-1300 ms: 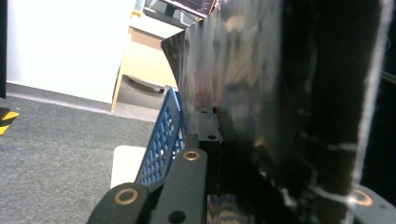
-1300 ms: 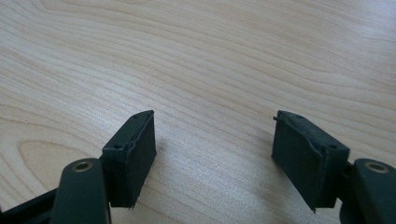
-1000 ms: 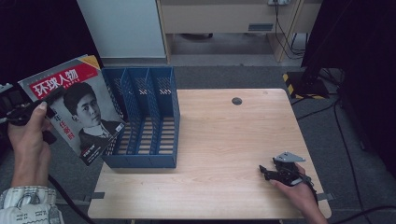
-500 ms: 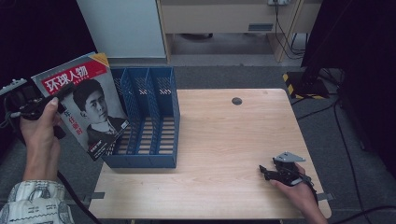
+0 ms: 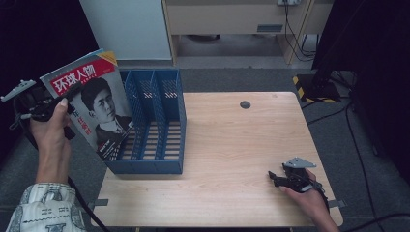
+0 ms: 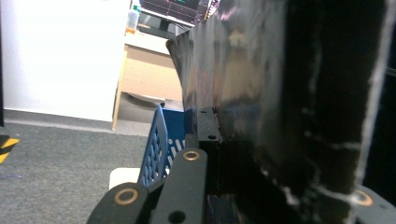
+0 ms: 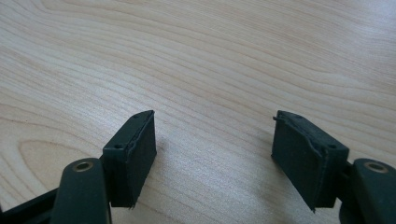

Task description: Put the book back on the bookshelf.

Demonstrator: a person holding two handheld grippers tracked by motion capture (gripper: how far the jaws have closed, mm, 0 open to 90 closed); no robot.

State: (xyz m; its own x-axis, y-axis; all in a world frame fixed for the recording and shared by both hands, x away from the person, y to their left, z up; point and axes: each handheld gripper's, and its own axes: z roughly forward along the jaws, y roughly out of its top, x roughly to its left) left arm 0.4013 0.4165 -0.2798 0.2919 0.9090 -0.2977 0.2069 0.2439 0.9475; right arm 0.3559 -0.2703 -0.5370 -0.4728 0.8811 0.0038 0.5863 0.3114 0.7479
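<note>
Setting: pale wooden surface (image 5: 232,159) on grey carpet, a white cabinet and a beige desk behind it; a small dark round mark on the far part of the wood.

Item 1, magazine (image 5: 92,108): red title band, portrait cover. Held upright and tilted in the air at the left edge of the surface, its lower corner just in front of the file rack. Clamped near its left edge by the left gripper (image 5: 46,104), jaws closed tight on it.

Item 2, file rack (image 5: 157,130): blue, perforated, three slots, standing on the left part of the surface, all slots unfilled as far as can be seen.

Item 3, right gripper (image 5: 280,179): resting on the near right of the surface, well apart from the rack; jaws parted fairly wide, nothing between them.

Step in hand, by judgement: carrying the magazine toward the rack for filing. The next move calls for squaring it over one slot and lowering it edge-first, clear of the dividers.

View notes: the high view gives the cover and slot layout. The left gripper view shows the glossy back of the magazine (image 6: 261,93) close up and a corner of the rack (image 6: 156,144). The right gripper view shows bare wood grain between its pads (image 7: 135,149).
</note>
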